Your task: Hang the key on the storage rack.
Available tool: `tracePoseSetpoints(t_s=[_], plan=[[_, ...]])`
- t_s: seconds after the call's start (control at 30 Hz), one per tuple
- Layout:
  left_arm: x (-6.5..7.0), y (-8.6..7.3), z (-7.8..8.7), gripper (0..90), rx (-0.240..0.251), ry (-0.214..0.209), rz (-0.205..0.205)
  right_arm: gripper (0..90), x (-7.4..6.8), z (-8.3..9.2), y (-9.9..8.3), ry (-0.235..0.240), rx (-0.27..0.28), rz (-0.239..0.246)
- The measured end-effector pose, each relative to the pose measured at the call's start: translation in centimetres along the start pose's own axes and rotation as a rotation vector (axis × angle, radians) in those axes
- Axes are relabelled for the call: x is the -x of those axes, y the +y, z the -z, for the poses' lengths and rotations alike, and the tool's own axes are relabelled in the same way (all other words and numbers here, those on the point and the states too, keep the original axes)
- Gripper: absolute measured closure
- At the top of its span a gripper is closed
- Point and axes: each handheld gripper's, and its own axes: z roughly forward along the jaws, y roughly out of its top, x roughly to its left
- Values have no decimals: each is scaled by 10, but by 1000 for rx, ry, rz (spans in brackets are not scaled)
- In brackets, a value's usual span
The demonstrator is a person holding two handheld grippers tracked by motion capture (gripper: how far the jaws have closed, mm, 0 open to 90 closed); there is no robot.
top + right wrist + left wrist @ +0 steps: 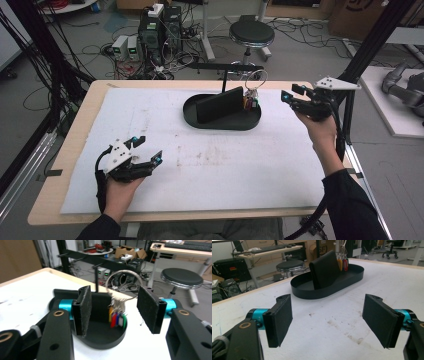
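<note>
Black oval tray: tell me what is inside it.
The black oval tray holds an upright black wallet and a key ring with coloured tags. The tray floor behind the wallet is hidden.

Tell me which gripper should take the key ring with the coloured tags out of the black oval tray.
Right. The right gripper hangs open beside the black oval tray, its jaws facing the key ring; the left gripper is farther off.

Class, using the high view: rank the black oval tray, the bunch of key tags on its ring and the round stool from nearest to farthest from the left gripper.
From the left gripper:
1. Black oval tray, mid-table, up and right.
2. Key tags, hanging at the tray's right end.
3. Round stool, on the floor beyond the table.
</note>
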Motion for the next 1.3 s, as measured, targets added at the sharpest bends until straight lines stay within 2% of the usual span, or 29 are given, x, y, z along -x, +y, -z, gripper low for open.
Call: tracePoseSetpoints(t_s=[0.03,0.13,0.2,0.23,0.27,0.43,0.57,0.7,0.93,1.03,1.3], plan=[[-1,1,0,241,2,0,0,447,-5,10,-9,26,10,-7],[-3,3,0,241,10,0,16,420,-9,18,-17,35,9,-10],[-4,4,0,241,8,3,22,409,-14,26,-30,56,20,-24],[-4,4,0,241,7,3,24,379,-17,30,-43,72,25,-37],[-5,5,1,241,4,5,25,379,-17,30,-43,72,25,-37],[-8,5,5,241,5,20,35,332,-24,37,-75,104,33,-53],[-13,6,10,241,-1,24,53,308,-27,40,-100,106,32,-57],[-17,6,13,241,-9,20,72,299,-25,39,-118,87,-5,-64],[-18,4,18,241,-19,47,72,288,-20,35,-130,34,-62,-62],[-17,3,19,241,-20,49,73,267,-18,34,-131,21,-70,-79],[-19,1,23,241,-19,55,80,251,-13,32,-132,-6,-73,-89]])
